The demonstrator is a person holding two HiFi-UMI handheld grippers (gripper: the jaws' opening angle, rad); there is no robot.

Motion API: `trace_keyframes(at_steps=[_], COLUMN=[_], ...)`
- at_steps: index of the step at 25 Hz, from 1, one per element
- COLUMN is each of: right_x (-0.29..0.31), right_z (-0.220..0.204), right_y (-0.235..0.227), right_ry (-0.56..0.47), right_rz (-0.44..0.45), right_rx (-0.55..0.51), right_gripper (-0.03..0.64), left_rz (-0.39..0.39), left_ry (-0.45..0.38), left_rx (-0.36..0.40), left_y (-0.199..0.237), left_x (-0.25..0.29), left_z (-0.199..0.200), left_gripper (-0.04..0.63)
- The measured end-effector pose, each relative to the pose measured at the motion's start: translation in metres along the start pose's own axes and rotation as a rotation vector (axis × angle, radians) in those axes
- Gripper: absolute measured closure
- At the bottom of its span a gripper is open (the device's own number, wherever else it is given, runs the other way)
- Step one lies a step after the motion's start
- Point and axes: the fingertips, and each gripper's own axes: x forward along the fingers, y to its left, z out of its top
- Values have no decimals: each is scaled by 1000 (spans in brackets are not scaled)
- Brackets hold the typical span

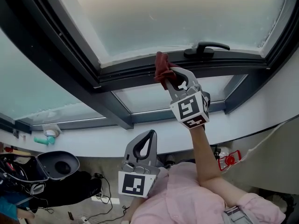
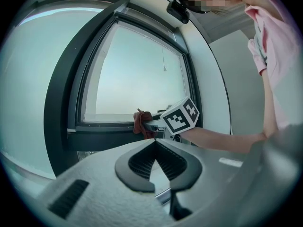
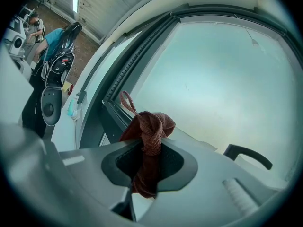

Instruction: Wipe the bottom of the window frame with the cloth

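Two grey two-jaw grippers are in use. The right gripper (image 1: 169, 78) is closed on a bunched reddish-brown woven cloth (image 1: 161, 68). The cloth is clamped between the jaws, with a wad standing out beyond the tips and a tail hanging below them. Ahead of the jaw tips, the wad appears to be pressed against the bottom rail of the dark grey metal window frame (image 1: 126, 73), just under the frosted pane. The left gripper (image 1: 150, 134) is held low, well apart from the frame. Its jaws are closed tip to tip, and nothing is gripped between them.

The step in hand is judged to be the wiping stroke along the bottom rail. The following is recommended:

1. The clamp on the cloth should be held firm, so that the wad is not dragged out by friction.
2. The wad should be led ahead of the tips, so that fabric meets the rail and the hard jaws do not.
3. Light, even pressure should be applied, and the stroke should be run parallel to the rail.
4. The black lever handle (image 1: 206, 47), mounted on the same rail to the right of the jaws, should be approached slowly and wiped around.
5. The loose loop of cloth above the jaws should be watched, as it may snag.
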Motion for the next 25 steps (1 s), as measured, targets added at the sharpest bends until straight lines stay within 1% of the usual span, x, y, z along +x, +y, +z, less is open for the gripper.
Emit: trace_keyframes(at_steps=[13,25], right_x=[-8,-17], right_z=[-10,-19], right_y=[-15,-28], right_ry=[14,14], right_rz=[-30,-54], right_rx=[15,37], right_gripper=[545,545], left_rz=[-30,-34], left_ry=[-6,-6], left_rx=[13,12], left_y=[-8,-10], left_x=[5,6], left_z=[3,1], left_gripper=[598,598])
